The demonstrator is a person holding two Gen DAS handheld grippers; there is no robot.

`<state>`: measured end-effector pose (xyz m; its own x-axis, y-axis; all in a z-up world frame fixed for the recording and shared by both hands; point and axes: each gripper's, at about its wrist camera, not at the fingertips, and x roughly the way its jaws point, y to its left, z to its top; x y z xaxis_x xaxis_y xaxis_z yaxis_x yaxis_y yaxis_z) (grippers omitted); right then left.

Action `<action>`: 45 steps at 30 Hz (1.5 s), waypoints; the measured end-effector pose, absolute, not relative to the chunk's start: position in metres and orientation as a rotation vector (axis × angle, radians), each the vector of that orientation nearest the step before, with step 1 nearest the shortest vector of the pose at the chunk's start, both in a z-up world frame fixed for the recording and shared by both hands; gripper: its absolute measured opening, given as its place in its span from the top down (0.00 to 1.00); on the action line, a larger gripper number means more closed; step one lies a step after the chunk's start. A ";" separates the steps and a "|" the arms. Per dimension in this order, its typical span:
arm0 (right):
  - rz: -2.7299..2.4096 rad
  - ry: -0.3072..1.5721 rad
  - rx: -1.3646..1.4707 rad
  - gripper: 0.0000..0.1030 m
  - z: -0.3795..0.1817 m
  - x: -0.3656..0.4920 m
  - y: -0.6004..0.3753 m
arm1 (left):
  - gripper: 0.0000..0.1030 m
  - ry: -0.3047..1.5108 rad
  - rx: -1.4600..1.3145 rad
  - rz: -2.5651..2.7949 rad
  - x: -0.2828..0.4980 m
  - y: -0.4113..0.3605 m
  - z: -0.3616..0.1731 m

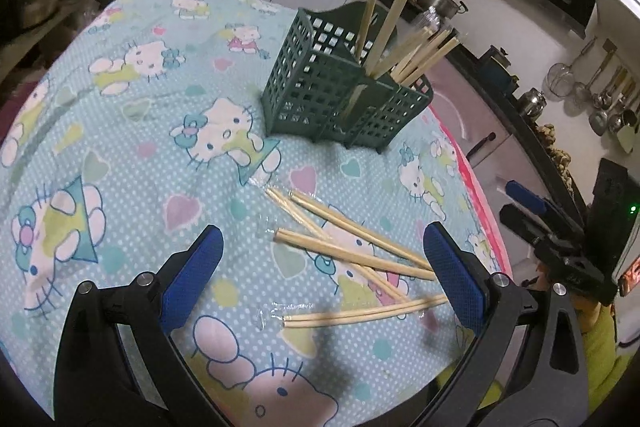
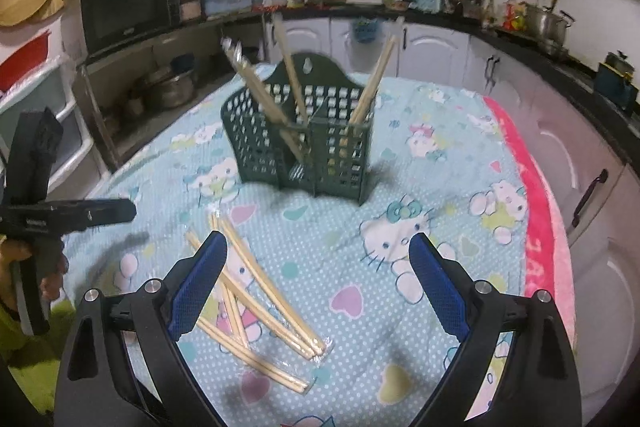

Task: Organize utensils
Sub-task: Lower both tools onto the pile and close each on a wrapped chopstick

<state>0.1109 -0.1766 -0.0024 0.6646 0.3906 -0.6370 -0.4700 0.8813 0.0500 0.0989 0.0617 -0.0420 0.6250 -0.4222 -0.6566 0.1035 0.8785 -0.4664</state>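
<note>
Chopsticks (image 1: 352, 251) lie loose on the cloth (image 1: 120, 131) in front of the holder (image 1: 340, 95), several pairs crossed over one another in clear wrappers, which I take to be the batch not yet sorted; others already stand leaning inside the holder's compartments. From the left wrist view, the left gripper (image 1: 320, 275) hangs low over that loose pile on the near side of the holder, its blue fingers (image 1: 192, 275) spread wide with nothing between them, tilted down as if lining up on a pair. The right gripper (image 1: 536, 211) shows off to the right of the holder, held in a hand. From the right wrist view, the holder (image 2: 300, 151) stands straight ahead, its sticks fanning out left and right. The right gripper (image 2: 316, 287) hovers before it, fingers (image 2: 436, 287) equally splayed and empty, with the loose chopsticks (image 2: 260, 299) passing beneath its left finger, and the left gripper (image 2: 72, 213) at the far left.
</note>
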 end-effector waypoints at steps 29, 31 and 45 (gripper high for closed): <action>0.822 1.006 -0.331 0.67 -0.083 0.180 -0.073 | 0.66 1.055 -0.653 -0.330 0.143 0.073 -0.108; 0.829 1.019 -0.355 0.68 -0.086 0.185 -0.064 | 0.67 1.060 -0.658 -0.326 0.147 0.074 -0.109; 0.798 1.031 -0.464 0.80 -0.095 0.199 -0.027 | 0.94 1.041 -0.621 -0.332 0.153 0.078 -0.110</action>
